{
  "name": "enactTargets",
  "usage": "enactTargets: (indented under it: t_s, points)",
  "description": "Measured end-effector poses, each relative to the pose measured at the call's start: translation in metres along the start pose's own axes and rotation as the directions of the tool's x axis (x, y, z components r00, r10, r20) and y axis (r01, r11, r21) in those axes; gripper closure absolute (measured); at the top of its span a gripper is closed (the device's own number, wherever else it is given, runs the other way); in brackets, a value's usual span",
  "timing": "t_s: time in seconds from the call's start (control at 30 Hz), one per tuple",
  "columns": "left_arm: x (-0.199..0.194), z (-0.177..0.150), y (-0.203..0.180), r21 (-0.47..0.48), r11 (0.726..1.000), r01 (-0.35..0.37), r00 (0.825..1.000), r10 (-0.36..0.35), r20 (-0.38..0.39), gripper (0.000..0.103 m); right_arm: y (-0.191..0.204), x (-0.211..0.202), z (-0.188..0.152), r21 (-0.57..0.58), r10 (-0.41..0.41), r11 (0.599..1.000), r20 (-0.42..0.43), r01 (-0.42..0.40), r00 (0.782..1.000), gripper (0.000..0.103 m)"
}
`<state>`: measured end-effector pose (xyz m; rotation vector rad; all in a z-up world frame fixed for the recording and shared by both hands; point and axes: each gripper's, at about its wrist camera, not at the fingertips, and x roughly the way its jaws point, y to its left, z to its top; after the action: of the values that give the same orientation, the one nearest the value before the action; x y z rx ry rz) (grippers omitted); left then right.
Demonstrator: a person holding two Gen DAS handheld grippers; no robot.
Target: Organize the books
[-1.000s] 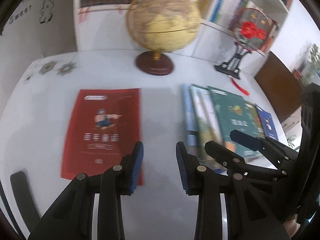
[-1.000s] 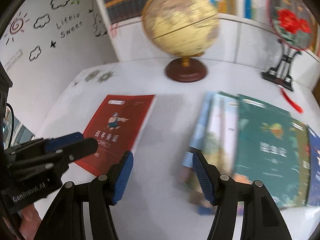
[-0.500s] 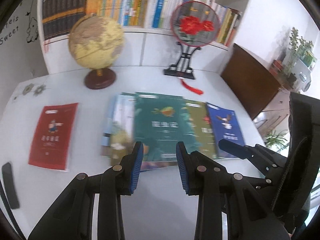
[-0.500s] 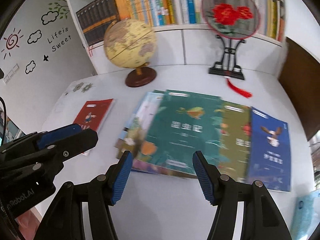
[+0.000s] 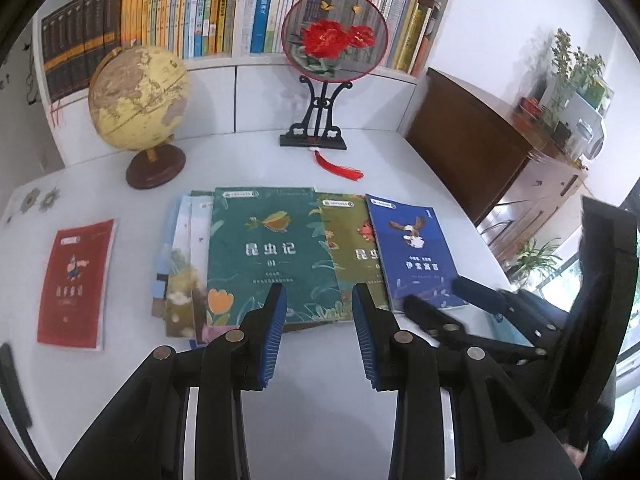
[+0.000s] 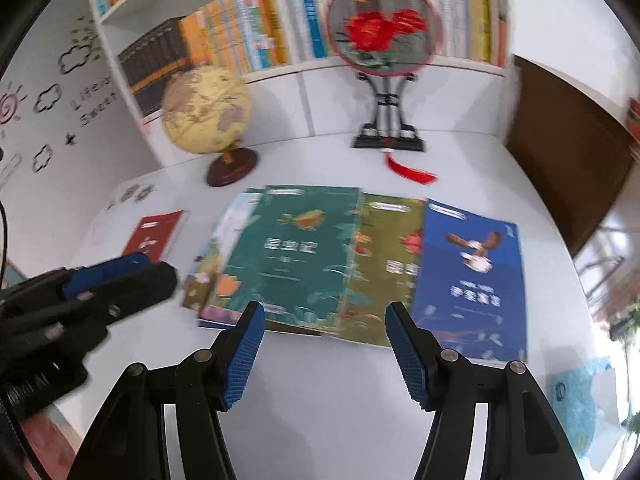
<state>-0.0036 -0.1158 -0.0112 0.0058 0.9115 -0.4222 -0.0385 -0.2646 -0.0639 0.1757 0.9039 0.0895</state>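
- White shelving (image 5: pixel 240 92) packed with upright books fills the back wall, with a brown cabinet (image 5: pixel 472 140) off to the right.
- Below it, the white tabletop (image 5: pixel 320 420) carries everything else.
- Overlapping books lie fanned in a row at mid-tabletop: a teal book (image 5: pixel 272 256) on top, pale ones (image 5: pixel 180 272) tucked under its left edge, an olive book (image 5: pixel 356 256) and a blue book (image 5: pixel 416 248) to its right.
- One red book (image 5: pixel 76 284) lies flat and alone, well apart to the left.
- A yellow globe (image 5: pixel 138 96) and a round embroidered fan on a black stand (image 5: pixel 334 36) sit at the back (red tassel trailing).
- Left tool (image 5: pixel 319 322) hovers above the teal book's near edge, jaws parted, nothing between them.
- Right tool (image 6: pixel 325 334) hangs over the teal and olive books, jaws wider apart, also empty.
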Motion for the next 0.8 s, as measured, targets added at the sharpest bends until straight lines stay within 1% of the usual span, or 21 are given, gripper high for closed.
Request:
enactTargets:
  t_s: [0.07,0.1,0.13,0.17,0.27,0.3,0.37,0.43,0.57,0.67,0.7,0.8]
  points:
    - [-0.008,0.007,0.004,0.003,1.0,0.025,0.999,-0.025,0.025,0.072,-0.015,-0.001,-0.002,0.06,0.0,0.998,0.008,0.0,1.0,0.042]
    - [-0.012,0.012,0.007,0.011,0.999,0.038,0.998,-0.038,0.04,0.068,-0.025,-0.003,-0.001,0.101,0.012,0.995,0.019,-0.014,1.0,0.042]
    - [-0.015,0.017,0.01,0.021,0.999,0.04,0.998,-0.041,0.05,0.066,-0.03,-0.004,0.0,0.118,0.007,0.993,0.025,-0.01,1.0,0.042]
    - [-0.015,0.022,0.015,0.033,0.999,0.036,0.998,-0.038,0.054,0.061,-0.036,-0.004,0.003,0.139,-0.013,0.99,0.034,0.008,0.999,0.042]
    - [-0.009,0.032,0.031,0.037,0.999,0.002,0.998,-0.005,0.063,0.06,-0.046,0.0,0.011,0.189,-0.025,0.982,0.036,0.018,0.999,0.041]
    - [-0.005,0.034,0.037,0.024,1.0,0.008,0.999,-0.01,0.051,0.06,-0.049,0.003,0.013,0.216,-0.027,0.976,0.035,0.018,0.999,0.041]
    - [0.007,0.038,0.052,-0.018,0.998,0.054,0.998,-0.054,0.018,0.06,-0.052,0.011,0.019,0.248,-0.025,0.969,0.029,0.017,0.999,0.04]
    - [0.014,0.038,0.061,-0.029,0.998,0.047,0.999,-0.047,0.005,0.06,-0.051,0.02,0.023,0.262,-0.032,0.965,0.01,0.028,0.999,0.04]
    - [0.022,0.044,0.076,-0.034,0.998,0.049,0.999,-0.049,-0.012,0.06,-0.048,0.038,0.031,0.279,-0.015,0.96,-0.014,0.018,1.0,0.04]
    - [0.03,0.055,0.077,-0.03,0.996,0.084,0.996,-0.084,-0.019,0.06,-0.05,0.037,0.033,0.273,-0.015,0.962,-0.008,0.016,1.0,0.04]
    - [0.034,0.057,0.076,-0.033,0.995,0.09,0.995,-0.091,-0.027,0.06,-0.055,0.036,0.032,0.281,-0.021,0.959,-0.007,0.022,1.0,0.039]
    - [0.052,0.059,0.063,-0.045,0.989,0.143,0.987,-0.146,-0.066,0.06,-0.075,0.034,0.026,0.319,-0.052,0.946,-0.027,0.058,0.998,0.039]
